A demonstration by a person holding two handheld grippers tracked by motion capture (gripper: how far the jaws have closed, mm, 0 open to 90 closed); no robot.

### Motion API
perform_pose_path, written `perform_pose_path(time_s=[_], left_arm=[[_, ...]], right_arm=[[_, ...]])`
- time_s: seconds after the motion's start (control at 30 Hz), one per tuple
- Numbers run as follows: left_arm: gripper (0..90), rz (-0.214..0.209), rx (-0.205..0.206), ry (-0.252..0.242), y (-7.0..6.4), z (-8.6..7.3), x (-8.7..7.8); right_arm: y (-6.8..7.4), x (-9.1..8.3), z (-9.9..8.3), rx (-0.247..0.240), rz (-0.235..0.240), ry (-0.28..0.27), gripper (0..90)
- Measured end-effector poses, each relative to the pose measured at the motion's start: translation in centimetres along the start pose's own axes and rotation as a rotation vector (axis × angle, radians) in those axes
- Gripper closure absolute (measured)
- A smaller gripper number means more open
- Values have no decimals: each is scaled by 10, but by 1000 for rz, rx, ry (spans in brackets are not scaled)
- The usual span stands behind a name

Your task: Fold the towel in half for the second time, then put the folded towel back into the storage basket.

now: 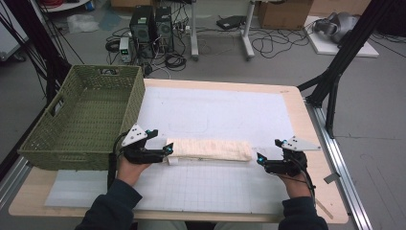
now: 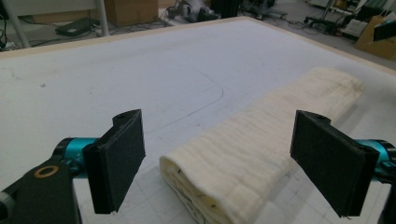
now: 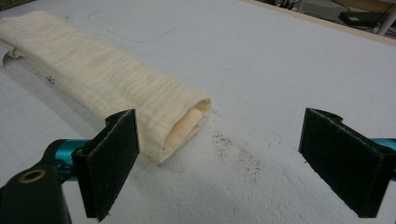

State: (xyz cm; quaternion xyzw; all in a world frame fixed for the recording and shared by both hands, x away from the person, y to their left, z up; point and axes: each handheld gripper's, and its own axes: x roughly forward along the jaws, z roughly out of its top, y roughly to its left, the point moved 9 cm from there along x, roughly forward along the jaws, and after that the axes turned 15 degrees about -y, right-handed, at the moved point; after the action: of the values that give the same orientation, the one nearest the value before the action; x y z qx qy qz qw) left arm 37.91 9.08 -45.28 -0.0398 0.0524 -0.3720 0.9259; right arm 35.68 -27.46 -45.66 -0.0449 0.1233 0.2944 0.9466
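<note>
Folded cream towel [image 1: 209, 149] lying flat mid-worktop [image 1: 306, 124], between both tools. Left tool [image 1: 168, 149] and right tool [image 1: 259, 158] both spread apart, holding nothing. Towel looks soft, light, floppy, so best pinch each end. Green basket [image 1: 81, 117] sits left, nothing blocking.

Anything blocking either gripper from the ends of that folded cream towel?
Nothing visible. The left gripper already has its open jaws either side of the towel end; the right gripper faces the other end across bare mat.
</note>
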Motion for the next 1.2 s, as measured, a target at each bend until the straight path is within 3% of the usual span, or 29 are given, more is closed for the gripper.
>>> perform_pose_path(time_s=[0.23,0.43,0.8,1.2], left_arm=[[187,4,1,3,1,-1,0],[189,16,-3,7,3,-2,-3],[192,21,-16,11,4,-3,-4],[201,67,-48,78,7,-13,2]], right_arm=[[-1,1,-2,-5,4,5,113],[-4,1,3,-3,-21,-22,113],[-2,5,1,-13,-7,-13,113],[-1,4,-2,-17,-1,0,114]])
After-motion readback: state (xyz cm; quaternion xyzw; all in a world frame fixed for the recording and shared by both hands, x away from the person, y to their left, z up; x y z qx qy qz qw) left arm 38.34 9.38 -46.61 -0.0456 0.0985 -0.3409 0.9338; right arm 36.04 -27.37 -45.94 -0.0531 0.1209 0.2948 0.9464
